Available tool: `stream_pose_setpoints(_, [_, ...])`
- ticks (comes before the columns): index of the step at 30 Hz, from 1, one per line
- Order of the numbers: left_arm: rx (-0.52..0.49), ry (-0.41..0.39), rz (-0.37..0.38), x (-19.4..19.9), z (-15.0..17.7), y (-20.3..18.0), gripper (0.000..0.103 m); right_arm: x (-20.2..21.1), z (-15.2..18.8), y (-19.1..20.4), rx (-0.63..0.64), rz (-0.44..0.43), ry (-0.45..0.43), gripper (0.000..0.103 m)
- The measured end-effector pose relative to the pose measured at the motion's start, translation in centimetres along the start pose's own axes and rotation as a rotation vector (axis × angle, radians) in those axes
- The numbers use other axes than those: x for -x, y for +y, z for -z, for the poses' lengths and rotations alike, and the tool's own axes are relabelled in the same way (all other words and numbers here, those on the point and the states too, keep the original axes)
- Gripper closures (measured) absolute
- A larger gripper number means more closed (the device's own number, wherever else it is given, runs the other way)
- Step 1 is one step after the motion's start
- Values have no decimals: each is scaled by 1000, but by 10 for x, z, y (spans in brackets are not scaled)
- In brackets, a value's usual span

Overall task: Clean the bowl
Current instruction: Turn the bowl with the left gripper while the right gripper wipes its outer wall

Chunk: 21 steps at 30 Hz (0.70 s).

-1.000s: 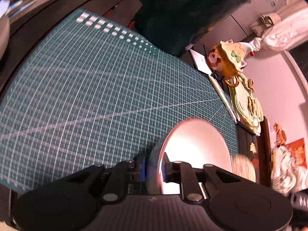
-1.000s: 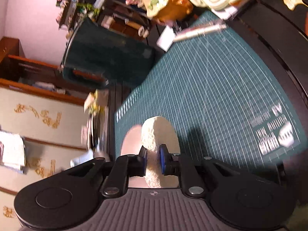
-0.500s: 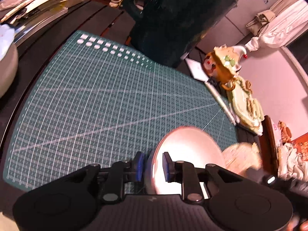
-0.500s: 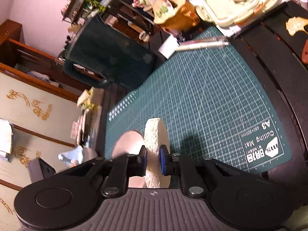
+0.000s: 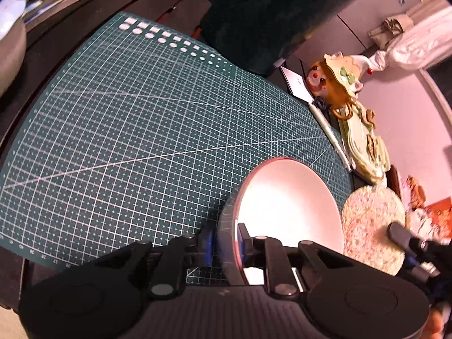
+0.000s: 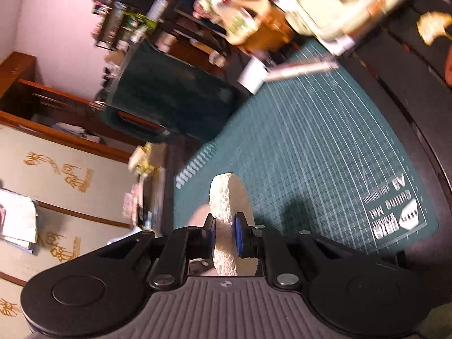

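My left gripper [image 5: 224, 244] is shut on the rim of a pale pink bowl [image 5: 288, 203], held tilted above the green cutting mat [image 5: 141, 130] with its inside facing right. A round speckled sponge [image 5: 373, 226] hovers just right of the bowl's rim, pinched by the right gripper's dark fingers [image 5: 401, 234]. In the right wrist view my right gripper [image 6: 224, 238] is shut on that cream netted sponge [image 6: 228, 200], seen edge-on. A sliver of the pink bowl [image 6: 199, 217] shows left of it.
A dark green tub [image 5: 271, 17] stands beyond the mat's far edge. A clown figurine [image 5: 336, 84], a white pen [image 5: 330, 135] and a pale green lidded box [image 5: 364, 147] line the mat's right side. A grey pot [image 5: 8, 48] sits far left.
The sponge has come into the left wrist view and now sits close beside the bowl's right rim. The right wrist view swung slightly and is blurred. Both grips are unchanged.
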State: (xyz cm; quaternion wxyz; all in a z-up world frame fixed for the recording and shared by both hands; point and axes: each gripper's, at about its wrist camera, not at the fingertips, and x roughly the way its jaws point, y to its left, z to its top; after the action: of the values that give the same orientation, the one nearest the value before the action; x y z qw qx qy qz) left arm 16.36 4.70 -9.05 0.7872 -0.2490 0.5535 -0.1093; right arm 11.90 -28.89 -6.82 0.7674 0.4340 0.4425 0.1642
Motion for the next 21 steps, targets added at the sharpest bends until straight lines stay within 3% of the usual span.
stream_pose_setpoints(4, [-13, -7, -3, 0, 1, -1, 85, -17, 7, -9, -21, 47, 63, 89])
stream_pose_setpoints(12, [-21, -8, -6, 0, 2, -2, 86, -1, 0, -1, -10, 3, 12, 89])
stream_pose_setpoints(17, [-22, -8, -5, 0, 2, -3, 85, -19, 8, -11, -26, 50, 80, 89])
stream_pose_setpoints(21, [-33, -9, -11, 0, 2, -4, 86, -2, 0, -6, -40, -1, 14, 89])
